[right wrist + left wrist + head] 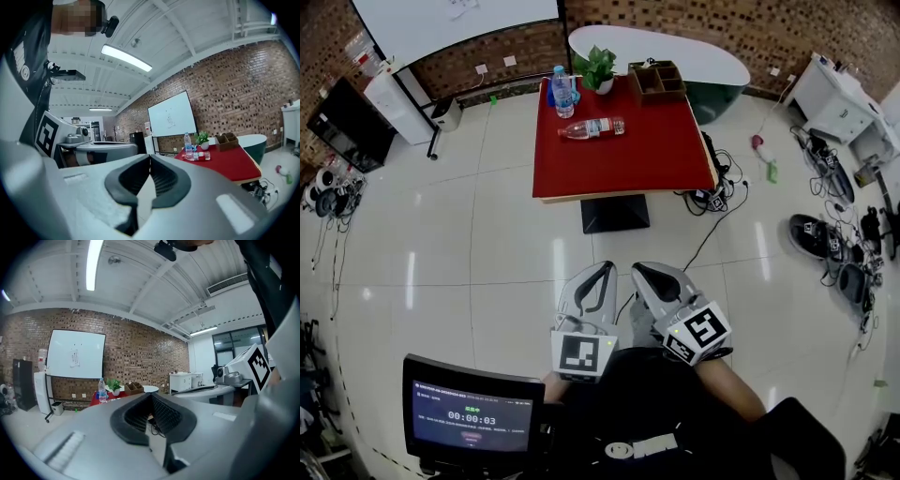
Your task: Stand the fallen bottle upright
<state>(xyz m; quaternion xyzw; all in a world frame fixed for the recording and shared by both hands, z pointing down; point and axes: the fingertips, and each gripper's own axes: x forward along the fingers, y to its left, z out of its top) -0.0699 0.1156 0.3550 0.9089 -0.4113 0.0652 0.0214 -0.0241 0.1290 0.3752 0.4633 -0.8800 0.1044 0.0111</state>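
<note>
At the lower left of the head view stands a dark flat screen showing a timer. Just right of it, at lower centre, the left gripper is held over the pale tiled floor. In its own view its black ribbed pads meet at the tips, closed on nothing.

Above, at upper centre, is the square red-topped table, well apart from both grippers. The fallen clear plastic bottle with a red label lies on its side near the table's upper left part, lengthways across the frame (in the right gripper view it shows small at centre right). Just above it an upright clear bottle with a blue label stands at the corner. Next come a green potted plant and a brown wooden compartment box.

The right gripper sits beside the left one, its jaws likewise pressed together and empty.
</note>
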